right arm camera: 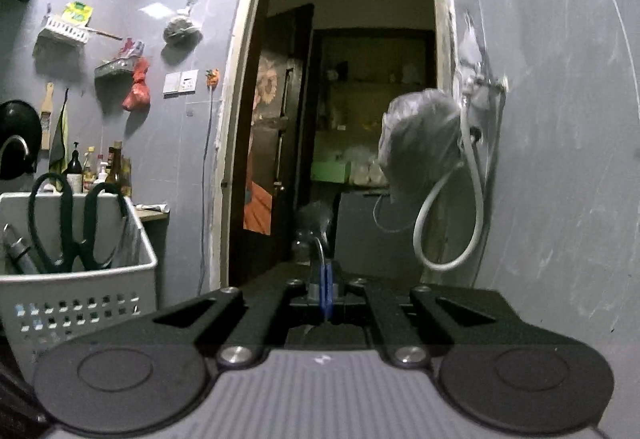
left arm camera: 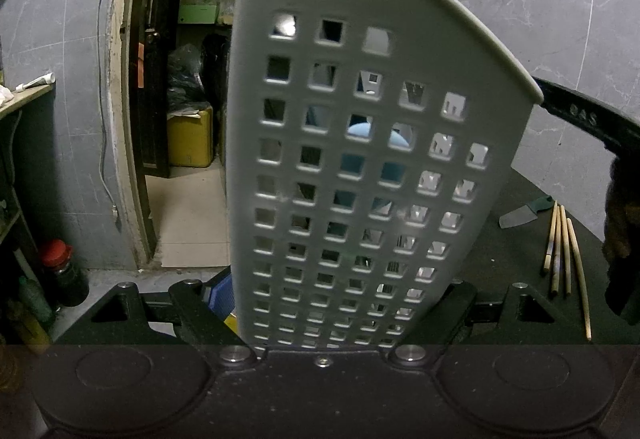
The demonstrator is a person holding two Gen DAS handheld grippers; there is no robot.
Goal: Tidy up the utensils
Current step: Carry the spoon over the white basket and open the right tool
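The left gripper (left arm camera: 324,303) was clamped on the wall of a grey perforated plastic utensil basket (left arm camera: 360,143), which filled its view. To the right, on the dark bench (left arm camera: 520,251), lay a green-handled knife (left arm camera: 524,213) and four wooden chopsticks (left arm camera: 564,255), well apart from the basket. The right gripper (right arm camera: 325,293) was clenched and seemingly empty, with black scissors (right arm camera: 72,223) standing in the basket at its left. Judged risk: the one-sided hold could tip the basket and spill its contents.

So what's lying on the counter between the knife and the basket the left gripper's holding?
Nothing: in the left wrist view, the dark counter is bare between the knife and the basket.
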